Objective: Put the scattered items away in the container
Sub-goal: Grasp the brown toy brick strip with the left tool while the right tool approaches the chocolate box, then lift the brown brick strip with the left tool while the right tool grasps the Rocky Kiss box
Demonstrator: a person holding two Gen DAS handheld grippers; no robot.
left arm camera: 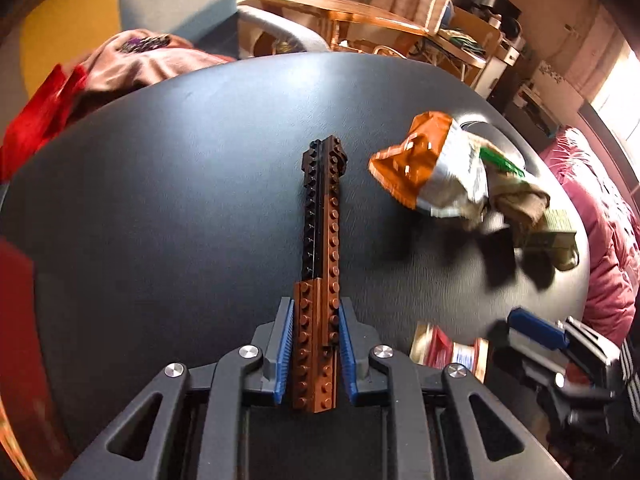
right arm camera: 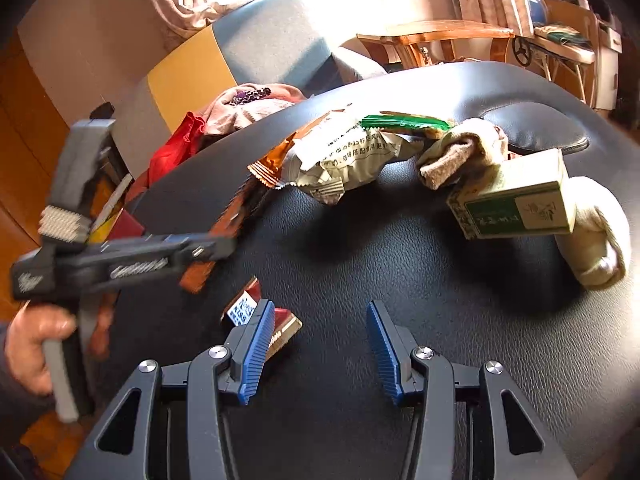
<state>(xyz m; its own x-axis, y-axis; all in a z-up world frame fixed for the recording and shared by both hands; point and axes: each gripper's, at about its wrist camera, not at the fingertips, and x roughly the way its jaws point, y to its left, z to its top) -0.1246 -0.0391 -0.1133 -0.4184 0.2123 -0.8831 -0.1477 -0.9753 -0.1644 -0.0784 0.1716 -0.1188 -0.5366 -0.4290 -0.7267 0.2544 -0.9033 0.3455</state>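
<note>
Between the left tongs (left arm camera: 316,354), a clamped brick bar (left arm camera: 320,248).

Dark leather-textured table (right arm camera: 360,272) with scattered items

On it are seen a crumpled orange-and-silver snack wrapper (right arm camera: 340,160), a beige sock (right arm camera: 460,156) beside a green-labelled box (right arm camera: 516,204), a rolled white sock (right arm camera: 600,236), and a small red-and-gold packet (right arm camera: 244,308).

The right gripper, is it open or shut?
Open: the right gripper has its blue pads spread wide apart with only black table between them.
</note>
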